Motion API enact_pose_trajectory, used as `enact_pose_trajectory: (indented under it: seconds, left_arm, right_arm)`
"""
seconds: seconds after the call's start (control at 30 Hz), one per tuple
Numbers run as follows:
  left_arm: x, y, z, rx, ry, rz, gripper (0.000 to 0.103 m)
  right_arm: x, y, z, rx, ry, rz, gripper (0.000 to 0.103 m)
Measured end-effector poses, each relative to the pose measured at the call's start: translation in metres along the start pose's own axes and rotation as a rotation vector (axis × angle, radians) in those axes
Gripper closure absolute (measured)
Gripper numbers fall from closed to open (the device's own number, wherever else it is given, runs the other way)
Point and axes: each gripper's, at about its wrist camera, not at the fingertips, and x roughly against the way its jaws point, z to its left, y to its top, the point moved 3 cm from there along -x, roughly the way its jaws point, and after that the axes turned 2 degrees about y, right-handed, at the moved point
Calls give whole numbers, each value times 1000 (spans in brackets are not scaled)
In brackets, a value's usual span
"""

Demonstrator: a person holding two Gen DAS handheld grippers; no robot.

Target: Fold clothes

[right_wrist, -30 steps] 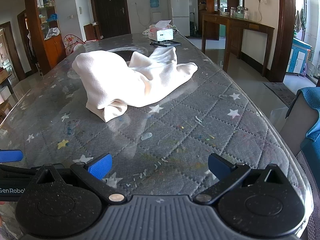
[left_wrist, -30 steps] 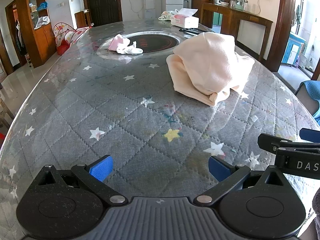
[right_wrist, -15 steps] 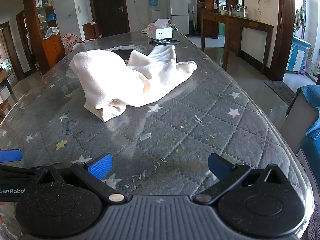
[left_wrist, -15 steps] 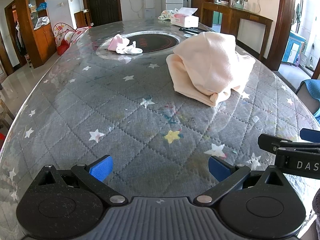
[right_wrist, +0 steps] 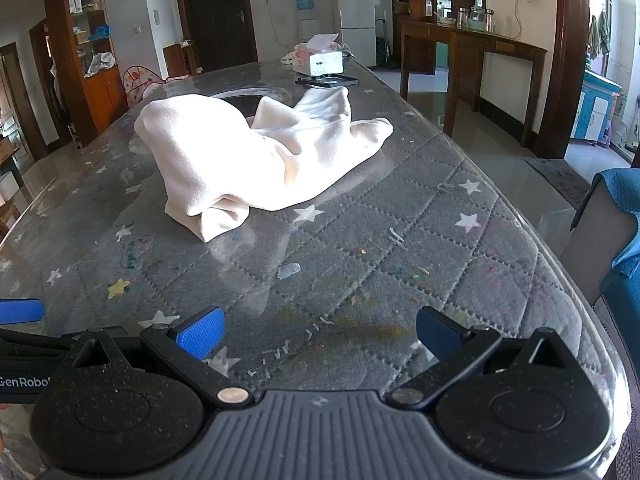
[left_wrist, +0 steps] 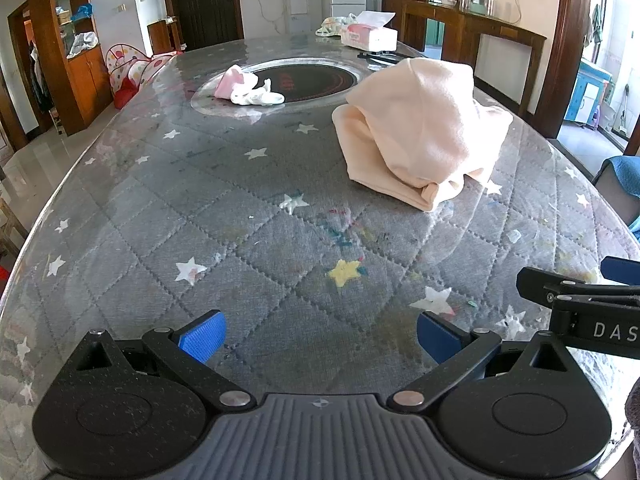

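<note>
A crumpled pale peach garment [left_wrist: 420, 128] lies heaped on the grey star-quilted table [left_wrist: 240, 216], ahead and to the right in the left wrist view. In the right wrist view the garment [right_wrist: 256, 156] lies ahead and to the left. My left gripper [left_wrist: 318, 338] is open and empty, low over the table's near end. My right gripper [right_wrist: 318, 334] is open and empty, beside the left one. Both are well short of the garment. The right gripper's side shows at the right edge of the left wrist view [left_wrist: 580, 304].
Small pink and white clothes [left_wrist: 248, 90] lie by a round black inset [left_wrist: 308, 80] further up the table. A tissue box [left_wrist: 370, 34] and a flat black object [right_wrist: 326, 80] sit at the far end. The table's right edge [right_wrist: 552, 248] drops to the floor beside a blue-draped chair [right_wrist: 616, 240].
Both grippers have edged slightly forward toward the garment. Both stay open. The garment has not moved.
</note>
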Motion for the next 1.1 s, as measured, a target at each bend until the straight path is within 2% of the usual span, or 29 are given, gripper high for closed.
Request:
enact_pose_trajectory:
  seconds: [1.1]
  left_arm:
    - [-4, 20, 5, 3, -9, -26, 0]
  right_arm:
    - [-8, 15, 3, 23, 7, -32, 0]
